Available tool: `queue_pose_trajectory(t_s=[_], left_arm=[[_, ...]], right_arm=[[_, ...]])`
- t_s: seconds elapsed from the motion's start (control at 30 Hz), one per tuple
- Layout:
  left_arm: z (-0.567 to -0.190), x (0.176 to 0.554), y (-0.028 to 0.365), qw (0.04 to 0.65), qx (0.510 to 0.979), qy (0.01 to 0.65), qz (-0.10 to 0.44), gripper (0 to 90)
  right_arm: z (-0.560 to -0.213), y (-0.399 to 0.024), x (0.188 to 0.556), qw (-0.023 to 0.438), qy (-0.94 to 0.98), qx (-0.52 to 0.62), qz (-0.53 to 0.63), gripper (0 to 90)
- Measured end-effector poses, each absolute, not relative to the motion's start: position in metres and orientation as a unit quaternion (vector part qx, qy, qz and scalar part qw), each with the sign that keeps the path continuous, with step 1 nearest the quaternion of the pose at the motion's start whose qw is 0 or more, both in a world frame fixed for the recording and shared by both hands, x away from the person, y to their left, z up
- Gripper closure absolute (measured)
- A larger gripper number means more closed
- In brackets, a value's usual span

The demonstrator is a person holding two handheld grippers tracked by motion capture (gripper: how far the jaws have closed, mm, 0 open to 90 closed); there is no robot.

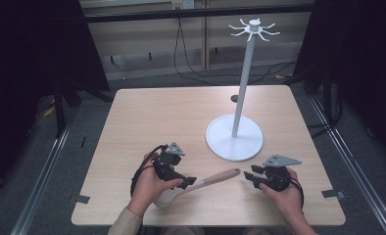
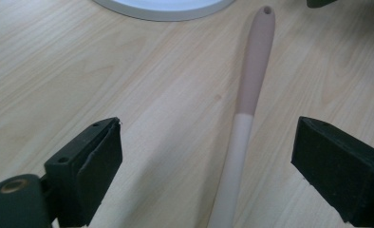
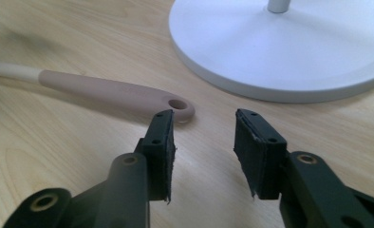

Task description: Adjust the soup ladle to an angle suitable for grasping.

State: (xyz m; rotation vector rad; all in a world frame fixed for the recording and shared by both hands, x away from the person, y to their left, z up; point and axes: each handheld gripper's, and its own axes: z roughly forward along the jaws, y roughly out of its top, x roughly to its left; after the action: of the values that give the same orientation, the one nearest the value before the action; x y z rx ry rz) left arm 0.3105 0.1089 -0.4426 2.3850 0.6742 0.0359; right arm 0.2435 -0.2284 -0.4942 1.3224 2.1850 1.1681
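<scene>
A utensil with a pale pink handle and a white shaft lies on the wooden table near its front edge, handle end pointing right. My left gripper stands open over the white shaft. In the left gripper view the utensil runs up between the wide jaws of the left gripper, nearer the right one, with neither pad touching it. My right gripper is open just right of the handle tip. In the right gripper view the holed handle end lies beside the left jaw of the right gripper, with nothing between the jaws.
A white stand with a round base, a tall pole and a ring of hooks on top rises right of the table's centre, just beyond both grippers. Its base lies close ahead of the right gripper. Cables run along the floor behind.
</scene>
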Motion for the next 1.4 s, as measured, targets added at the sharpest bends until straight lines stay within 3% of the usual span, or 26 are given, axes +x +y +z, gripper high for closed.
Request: queue_pose_trajectory(t_s=[0.77, 1.13, 1.4], left_arm=[[-0.453, 0.309, 0.084, 0.284, 0.935, 0.213, -0.007, 16.3], [-0.463, 0.309, 0.078, 0.250, 0.949, 0.190, -0.012, 31.2], [-0.469, 0.308, 0.072, 0.235, 0.954, 0.184, -0.014, 46.7]], right_arm=[[-0.488, -0.241, 0.234, 0.170, 0.748, 0.486, 0.419, 20.9], [-0.487, -0.244, 0.234, 0.166, 0.744, 0.489, 0.424, 19.0], [-0.486, -0.244, 0.235, 0.169, 0.745, 0.487, 0.424, 18.9]])
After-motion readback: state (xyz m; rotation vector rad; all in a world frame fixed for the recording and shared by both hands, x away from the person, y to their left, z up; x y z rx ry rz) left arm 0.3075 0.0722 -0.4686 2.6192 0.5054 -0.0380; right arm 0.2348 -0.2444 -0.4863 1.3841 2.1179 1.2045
